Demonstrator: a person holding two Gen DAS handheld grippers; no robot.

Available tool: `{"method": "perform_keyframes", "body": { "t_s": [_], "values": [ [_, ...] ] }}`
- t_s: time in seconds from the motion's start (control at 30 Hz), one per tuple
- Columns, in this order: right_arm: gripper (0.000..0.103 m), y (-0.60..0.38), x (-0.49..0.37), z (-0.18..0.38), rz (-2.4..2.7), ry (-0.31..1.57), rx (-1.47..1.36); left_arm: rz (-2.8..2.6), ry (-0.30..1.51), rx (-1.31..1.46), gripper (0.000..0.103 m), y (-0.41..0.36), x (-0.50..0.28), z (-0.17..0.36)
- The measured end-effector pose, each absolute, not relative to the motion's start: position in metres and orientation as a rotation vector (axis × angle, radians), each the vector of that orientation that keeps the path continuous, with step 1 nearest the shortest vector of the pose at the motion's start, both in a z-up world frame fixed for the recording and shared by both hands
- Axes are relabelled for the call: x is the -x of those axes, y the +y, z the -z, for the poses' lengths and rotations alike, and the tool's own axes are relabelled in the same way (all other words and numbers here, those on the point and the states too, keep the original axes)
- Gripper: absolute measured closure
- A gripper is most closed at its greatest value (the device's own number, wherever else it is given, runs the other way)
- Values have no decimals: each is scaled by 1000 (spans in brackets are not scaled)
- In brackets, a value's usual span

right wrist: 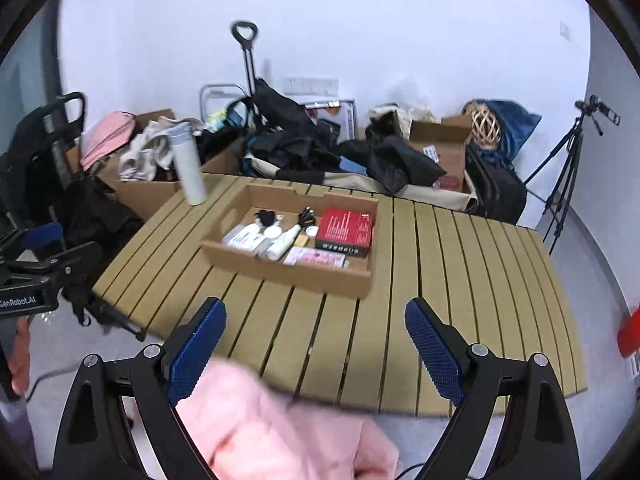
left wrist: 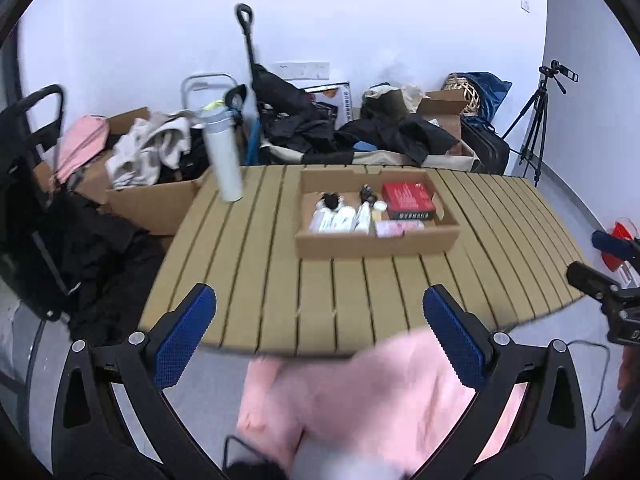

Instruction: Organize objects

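Cardboard tray (left wrist: 376, 240) sits on the slatted table (left wrist: 248, 280) well ahead of both claws, holding small bottles (left wrist: 340, 218), a red box (left wrist: 408, 200), a pink packet (right wrist: 316, 258) and some small black bits. Nothing of the task's lies loose on the tabletop near the claws; a white flask (left wrist: 224, 160) stands beyond the left claw (left wrist: 320, 332), off to its left at the table's far edge.

Both claws stand with fingers wide apart and nothing between them. The right claw (right wrist: 316, 344) likewise hangs over the near edge of the table.

Risks, as I judge them: a pink cloth (left wrist: 352, 408) lies below and just behind the fingers of both claws; a low reach forward could snag it and drag it onto the table. The flask is tall, narrow and close to the edge, so a sideways nudge from the left claw would likely tip it off. The tray is light cardboard; a push against its near wall would slide it, not seat a grip. Both pictures are smeared, so fine placement is hard to judge.
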State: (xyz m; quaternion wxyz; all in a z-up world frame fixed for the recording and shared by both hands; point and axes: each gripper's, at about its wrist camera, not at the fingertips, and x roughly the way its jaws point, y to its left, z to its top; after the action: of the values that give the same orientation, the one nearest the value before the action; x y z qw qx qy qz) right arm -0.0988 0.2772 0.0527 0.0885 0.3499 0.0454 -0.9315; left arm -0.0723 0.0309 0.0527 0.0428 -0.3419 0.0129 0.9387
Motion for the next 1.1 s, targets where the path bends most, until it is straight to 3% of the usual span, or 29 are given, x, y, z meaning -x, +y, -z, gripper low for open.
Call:
{"method": "perform_keyframes", "body": {
  "t_s": [0.13,0.27,0.3,0.4,0.6,1.1],
  "values": [
    [10,271,24,-47,2799,158,-940,-2934,31,928,0,18,-2,-40],
    [10,268,-46,-19,2954,5,-820,-2985,-49,956,0,10,-52,-17],
    [10,261,-56,-9,2923,-8,-834,-2969,26,945,0,15,-56,-16],
    [10,235,-60,3,2881,139,-895,-3021,105,923,0,22,-60,-22],
    [10,222,-70,-4,2871,184,-822,-2985,57,923,0,19,-58,-23],
    [10,233,-71,-6,2869,118,-836,-2956,97,914,0,28,-68,-19]
  ]
}}
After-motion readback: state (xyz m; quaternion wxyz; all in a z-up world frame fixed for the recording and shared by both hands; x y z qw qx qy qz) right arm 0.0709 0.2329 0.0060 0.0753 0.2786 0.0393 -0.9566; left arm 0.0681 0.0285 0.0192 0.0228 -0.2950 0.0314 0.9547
